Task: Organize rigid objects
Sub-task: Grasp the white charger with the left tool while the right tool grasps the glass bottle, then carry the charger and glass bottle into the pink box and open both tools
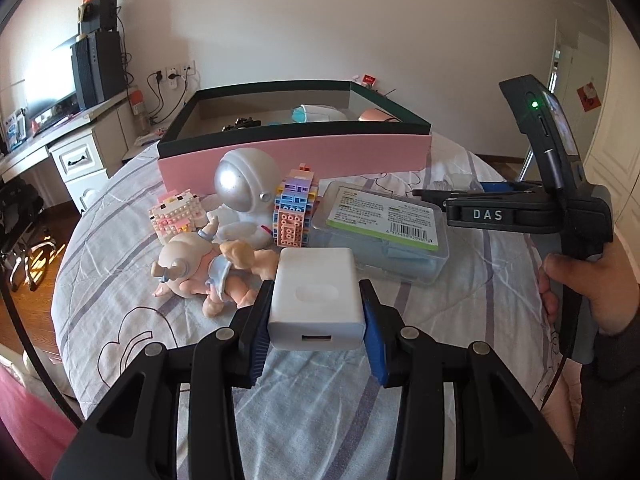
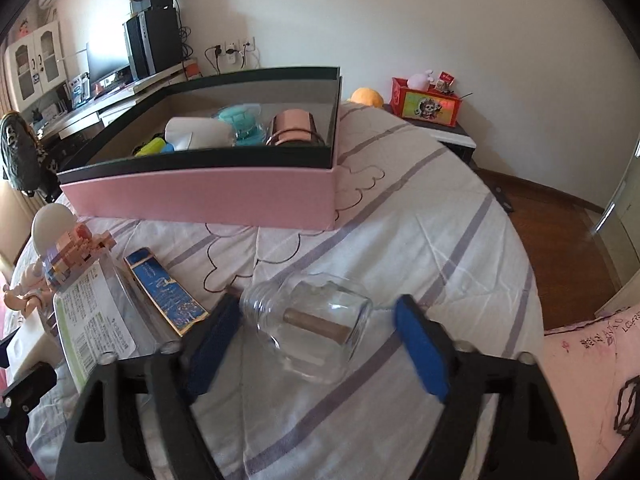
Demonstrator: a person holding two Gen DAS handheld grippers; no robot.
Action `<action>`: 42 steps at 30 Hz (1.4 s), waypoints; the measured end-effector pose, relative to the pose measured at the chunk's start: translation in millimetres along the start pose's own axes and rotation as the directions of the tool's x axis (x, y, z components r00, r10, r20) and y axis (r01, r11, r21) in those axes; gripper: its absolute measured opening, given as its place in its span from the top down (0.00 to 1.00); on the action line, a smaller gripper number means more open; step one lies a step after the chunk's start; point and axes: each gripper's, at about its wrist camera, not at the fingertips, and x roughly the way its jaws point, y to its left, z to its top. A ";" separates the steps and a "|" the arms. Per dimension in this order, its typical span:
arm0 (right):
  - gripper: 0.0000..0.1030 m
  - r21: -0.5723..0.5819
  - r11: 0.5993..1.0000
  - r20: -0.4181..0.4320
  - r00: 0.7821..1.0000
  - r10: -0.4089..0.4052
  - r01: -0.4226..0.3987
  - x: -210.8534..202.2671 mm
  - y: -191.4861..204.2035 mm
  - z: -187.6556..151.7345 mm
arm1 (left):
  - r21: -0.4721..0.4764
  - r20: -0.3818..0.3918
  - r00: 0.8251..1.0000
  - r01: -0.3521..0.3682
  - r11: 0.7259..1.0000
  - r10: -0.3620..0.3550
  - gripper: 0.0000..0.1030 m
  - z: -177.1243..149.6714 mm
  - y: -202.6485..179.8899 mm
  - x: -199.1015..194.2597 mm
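Observation:
In the left wrist view my left gripper [image 1: 316,293] is shut on a white charger block [image 1: 314,304], held just above the bedspread. A pink box with a dark green rim [image 1: 296,153] stands behind, holding several items. In the right wrist view my right gripper [image 2: 316,302] straddles a clear glass jar [image 2: 316,336] lying on its side. The jaws are open, with a gap between the jar and the right pad [image 2: 420,344]. Seen from the left wrist, the right gripper [image 1: 426,194] points left, held by a person's hand [image 1: 580,284]. The pink box [image 2: 200,196] lies beyond the jar.
Between my left gripper and the box lie a baby doll [image 1: 200,268], a silver astronaut figure [image 1: 246,184], a block kitty [image 1: 176,212], a block tower [image 1: 294,212] and a labelled clear plastic case [image 1: 384,224]. A blue and gold flat case [image 2: 164,288] lies left of the jar.

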 end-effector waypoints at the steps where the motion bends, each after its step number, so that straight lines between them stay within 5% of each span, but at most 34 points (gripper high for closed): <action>1: 0.39 -0.008 1.000 0.001 1.000 0.003 -0.003 1.2 1.0 -0.8 | 0.002 0.000 1.000 0.002 1.000 -0.002 0.61 0.0 -1.4 0.3; 9: 0.39 0.026 0.998 0.090 0.994 0.055 -0.058 -27.8 -0.4 -15.2 | -0.001 0.027 1.000 0.009 1.000 -0.009 0.61 -0.4 -5.8 -13.8; 14: 0.41 0.026 0.994 0.223 0.970 0.102 -0.110 -69.1 15.1 -23.2 | 0.003 0.079 0.997 0.002 1.000 -0.002 0.61 4.6 -8.9 -35.9; 20: 0.41 0.004 0.993 0.264 0.958 0.116 -0.121 -87.2 32.0 -24.5 | 0.003 0.151 0.988 -0.041 0.999 0.040 0.61 16.3 -8.8 -59.9; 32: 0.41 -0.059 0.991 0.487 0.863 0.131 -0.117 -170.3 64.6 -3.6 | -0.034 0.354 0.917 -0.186 0.982 0.186 0.61 57.3 -5.7 -115.3; 38: 0.41 -0.086 0.990 0.516 0.845 0.141 -0.113 -183.6 76.4 3.9 | -0.060 0.401 0.886 -0.227 0.972 0.232 0.61 67.6 -1.2 -126.3; 42: 0.41 -0.100 0.989 0.513 0.846 0.144 -0.108 -182.4 81.5 10.0 | -0.065 0.403 0.885 -0.229 0.971 0.235 0.61 71.9 1.4 -125.9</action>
